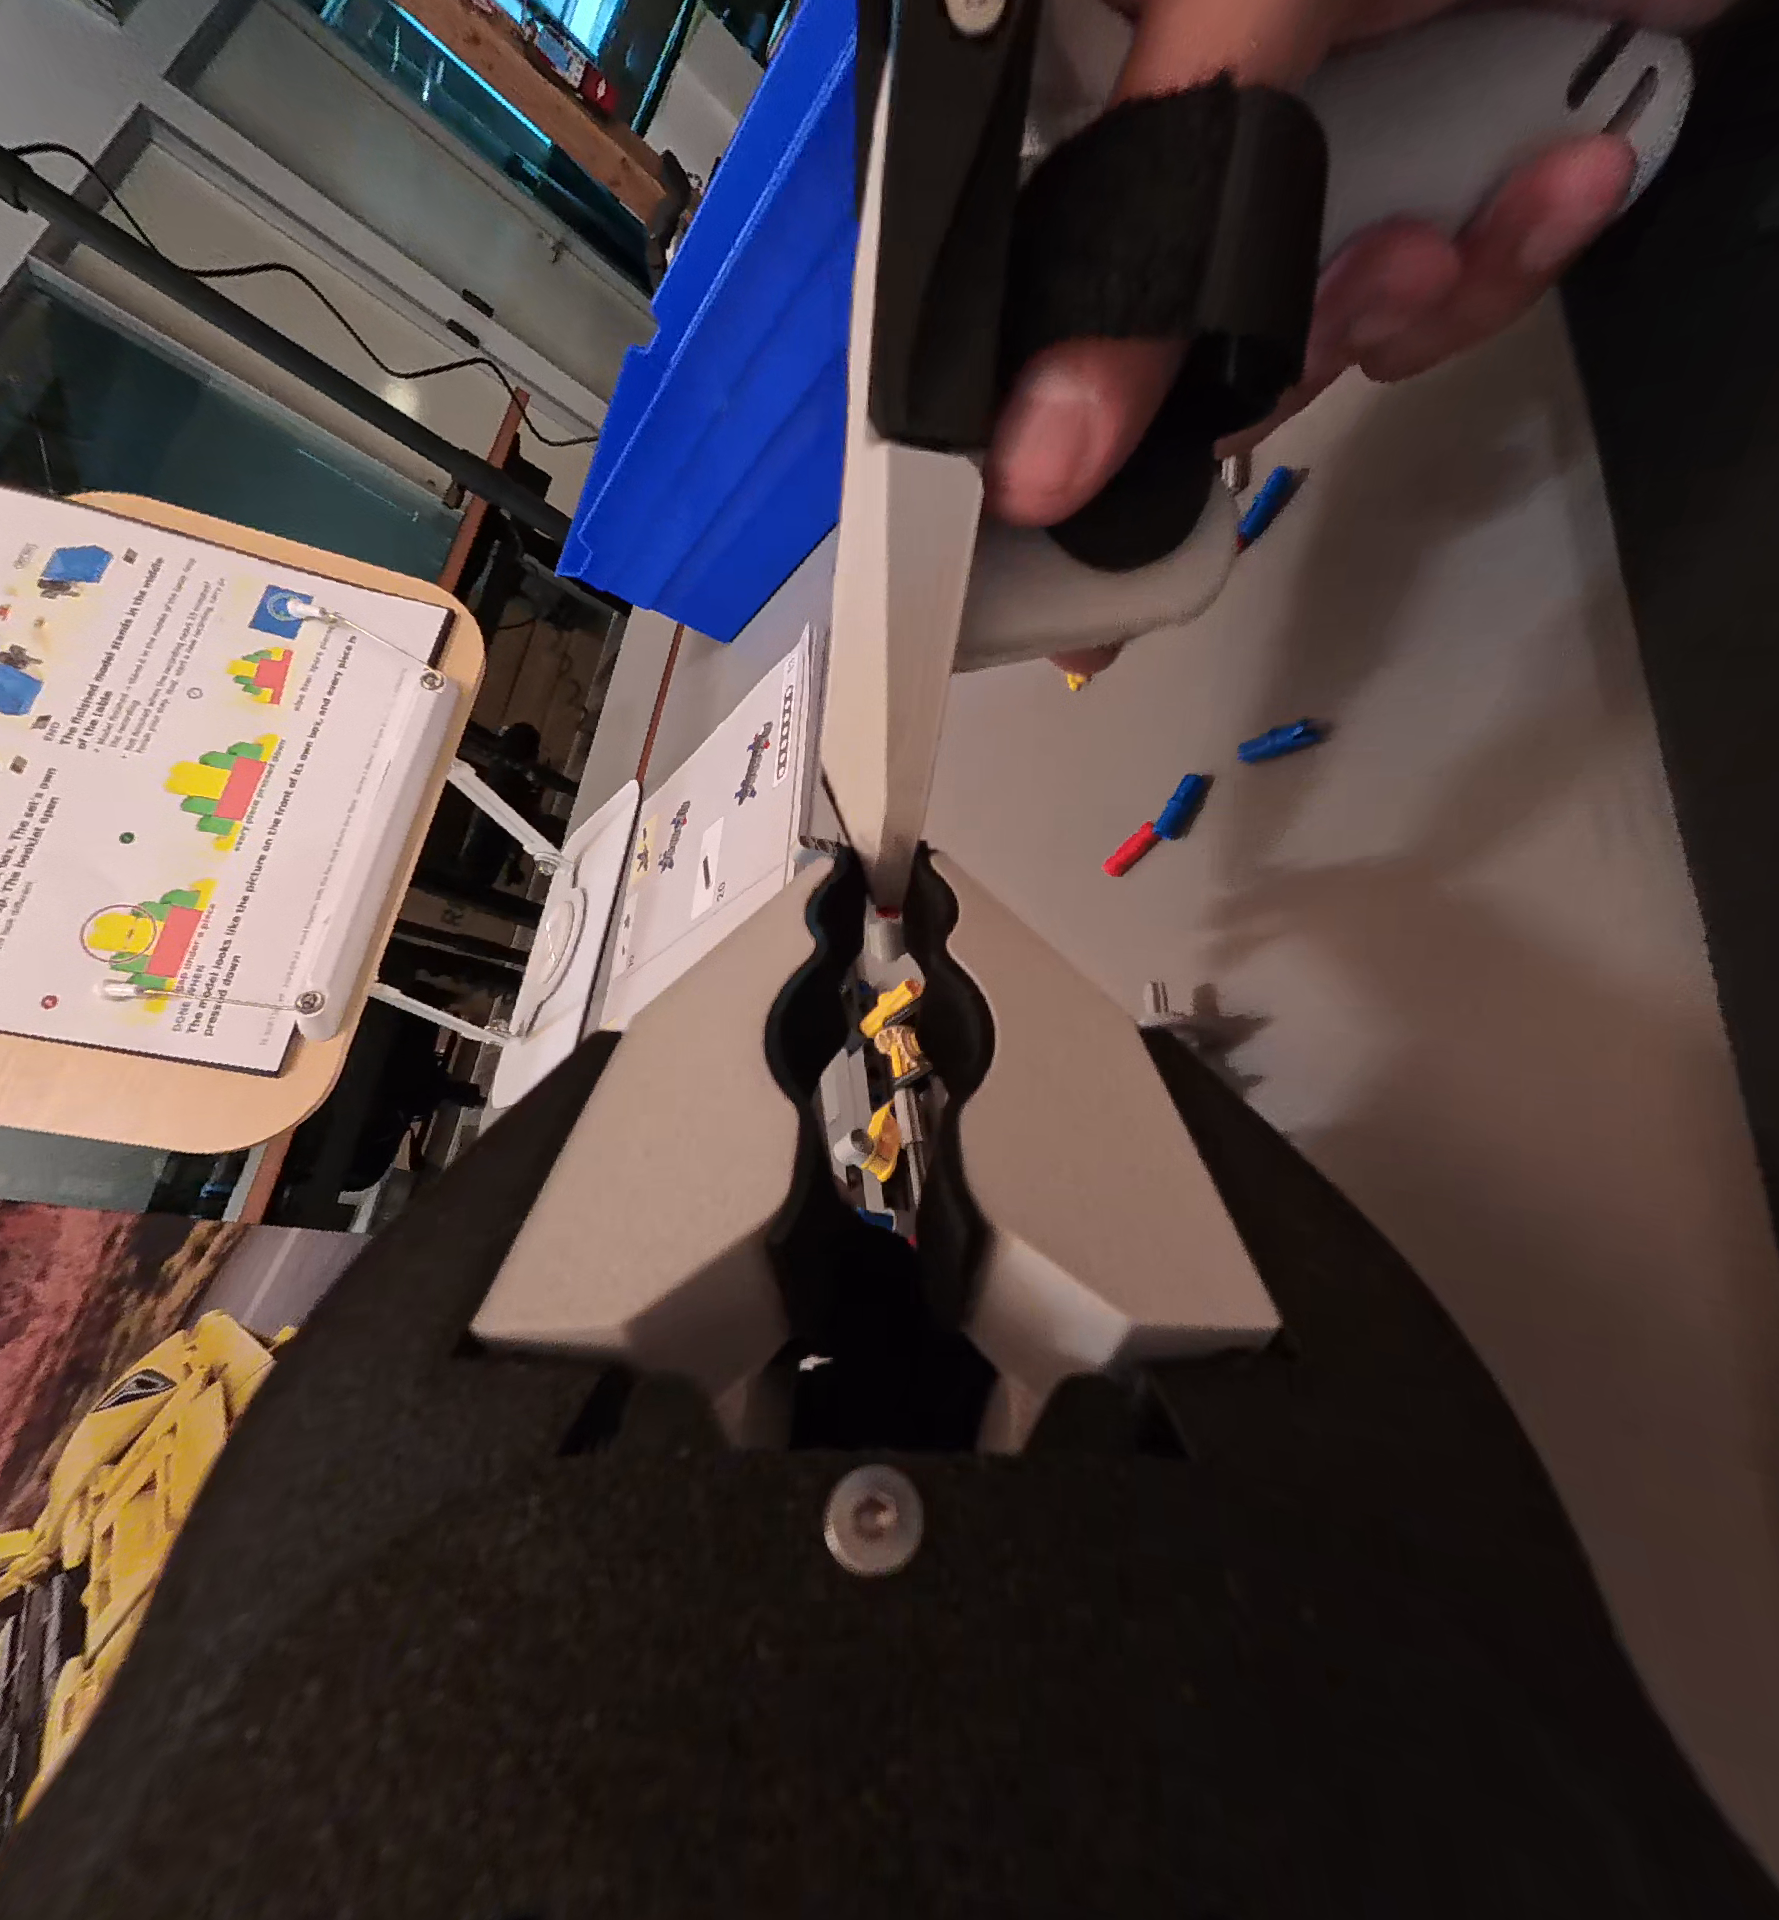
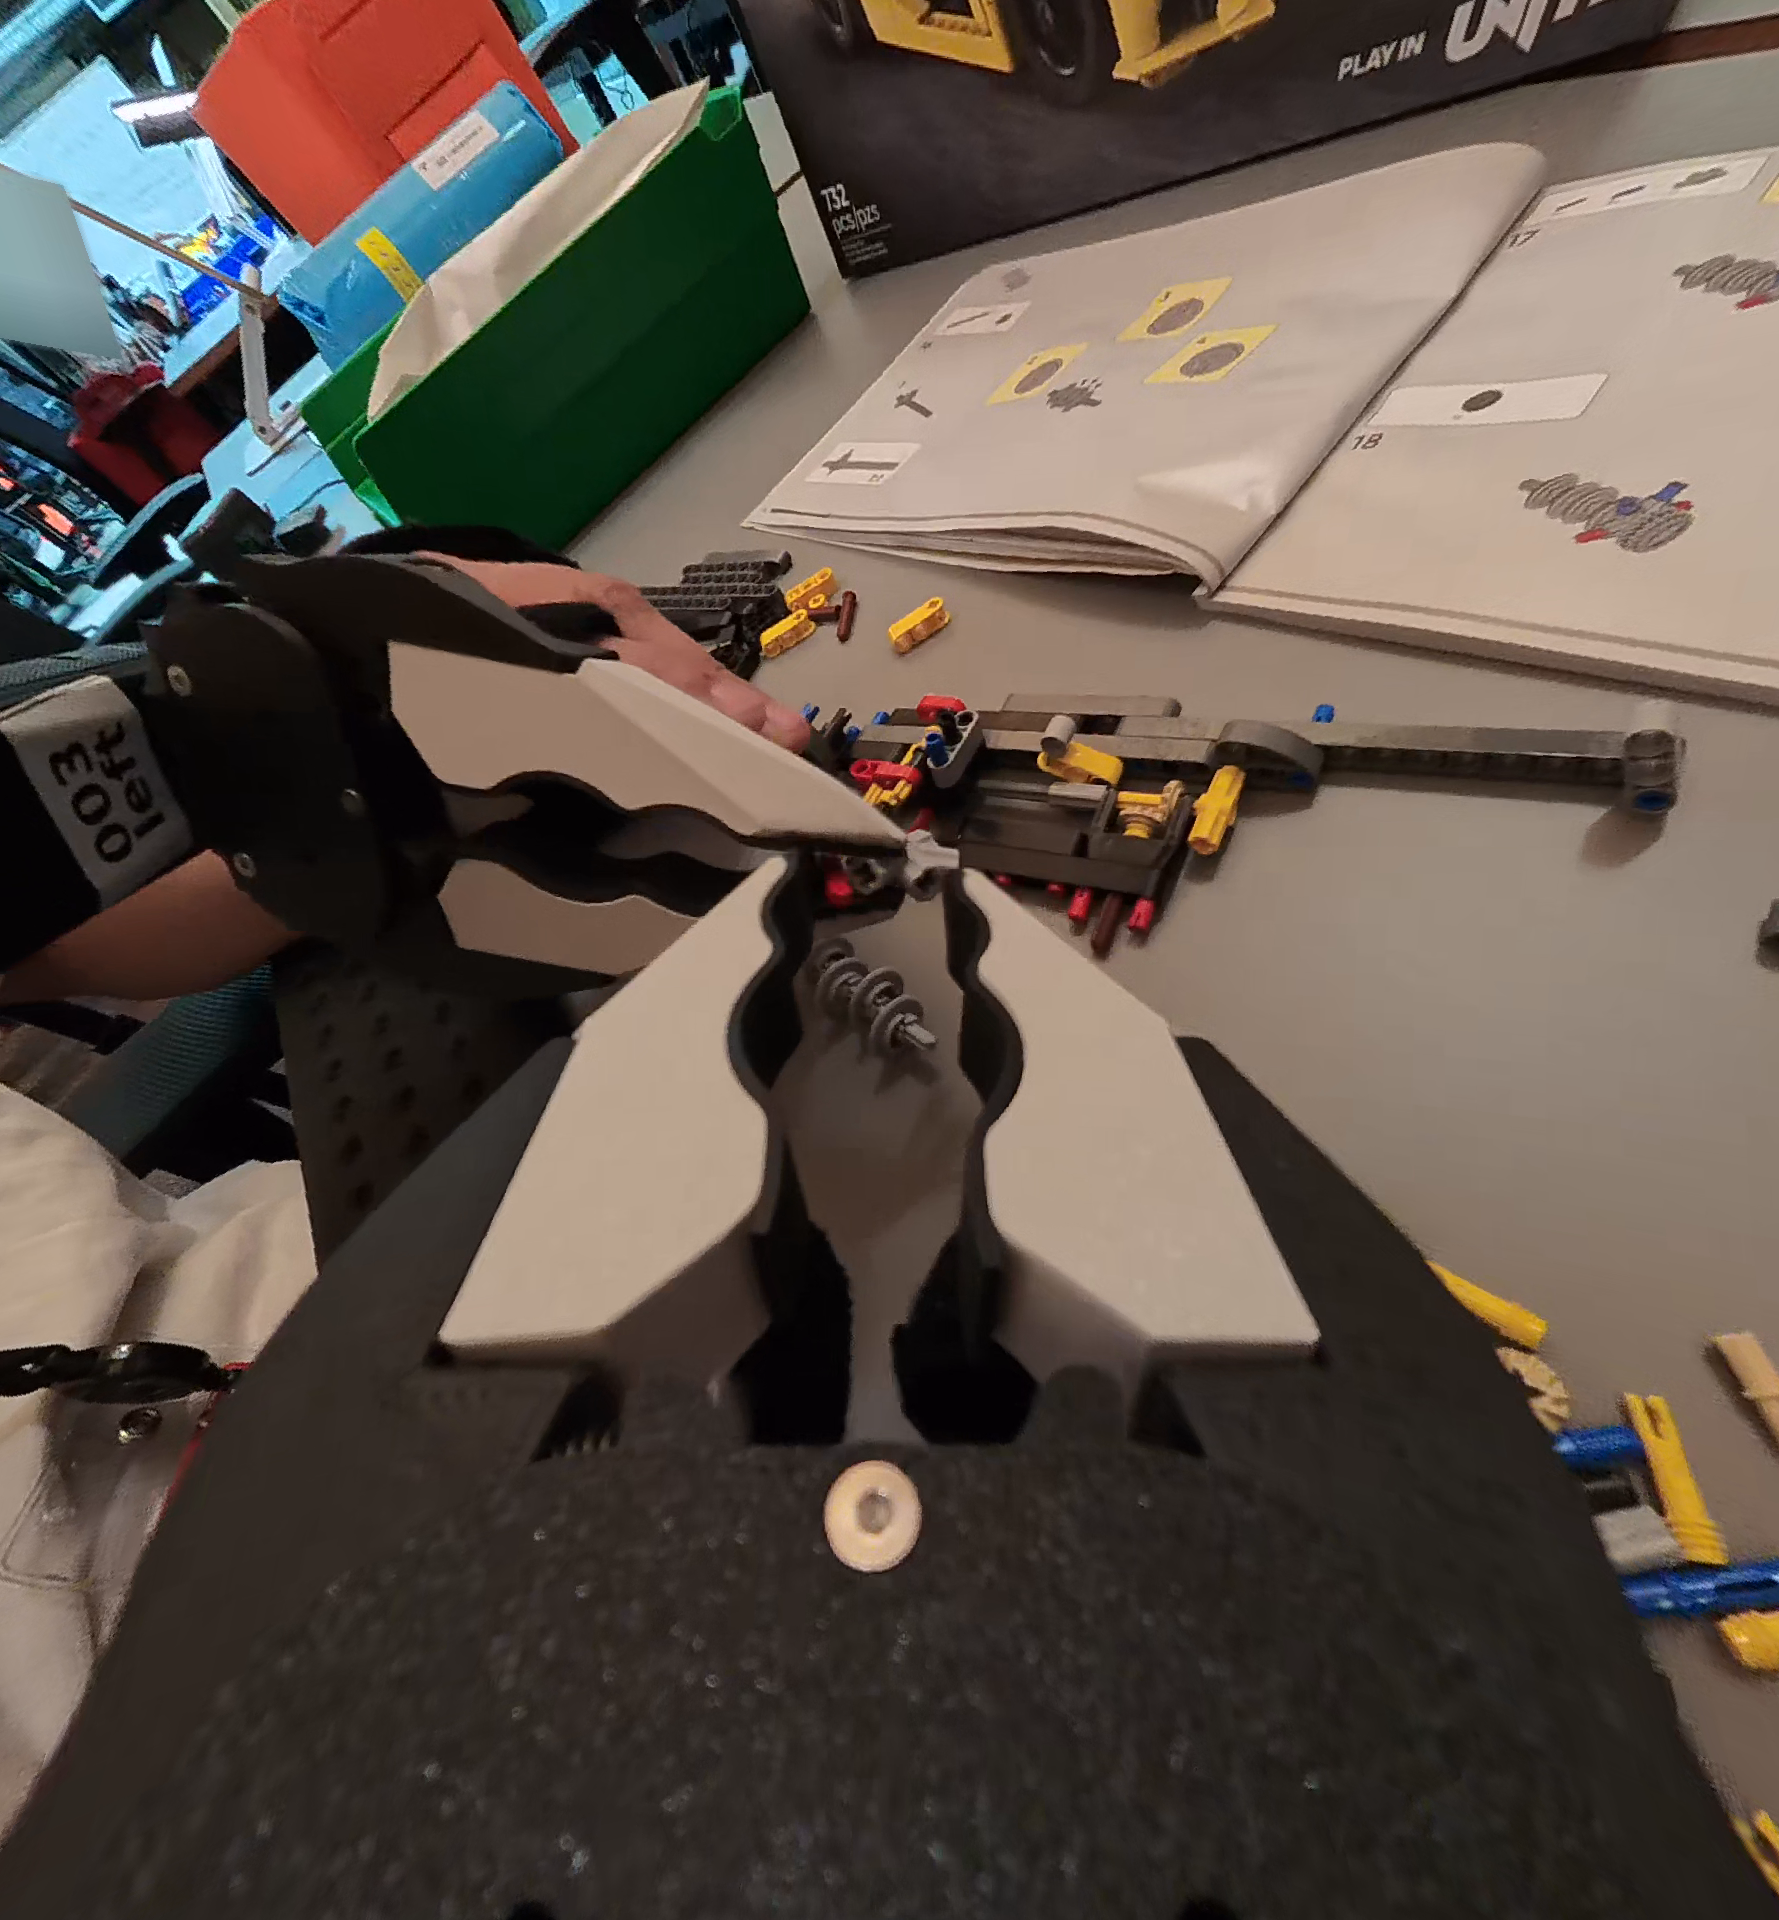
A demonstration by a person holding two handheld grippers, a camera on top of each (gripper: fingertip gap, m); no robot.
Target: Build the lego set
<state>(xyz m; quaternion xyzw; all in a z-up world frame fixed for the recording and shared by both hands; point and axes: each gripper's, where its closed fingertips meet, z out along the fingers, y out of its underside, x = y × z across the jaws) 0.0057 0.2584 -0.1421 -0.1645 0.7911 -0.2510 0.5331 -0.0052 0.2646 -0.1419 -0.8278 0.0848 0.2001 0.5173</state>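
Note:
My left gripper (image 1: 887, 868) is nearly shut on a small grey piece (image 2: 929, 862) with red ends (image 1: 885, 935). In the right wrist view it (image 2: 900, 844) comes in from the left, held by a hand. My right gripper (image 2: 880, 871) is open, its tips on either side of that piece. In the left wrist view it comes down from the top edge as a grey blade (image 1: 895, 623). The long dark grey and yellow assembly (image 2: 1124, 790) lies on the table just beyond, and also shows between my left fingers (image 1: 895, 1049). A dark gear stack on an axle (image 2: 869, 997) lies under my right fingers.
An open instruction booklet (image 2: 1280, 416) and the set box (image 2: 1072, 104) lie behind the assembly. A green bin (image 2: 573, 343) and a blue bin (image 1: 729, 416) stand at the table edges. Loose pins (image 1: 1176, 810) and yellow and blue parts (image 2: 1674, 1507) are scattered nearby. An instruction sheet stands on a stand (image 1: 168, 769). Less than 4 cm separates the two grippers' tips.

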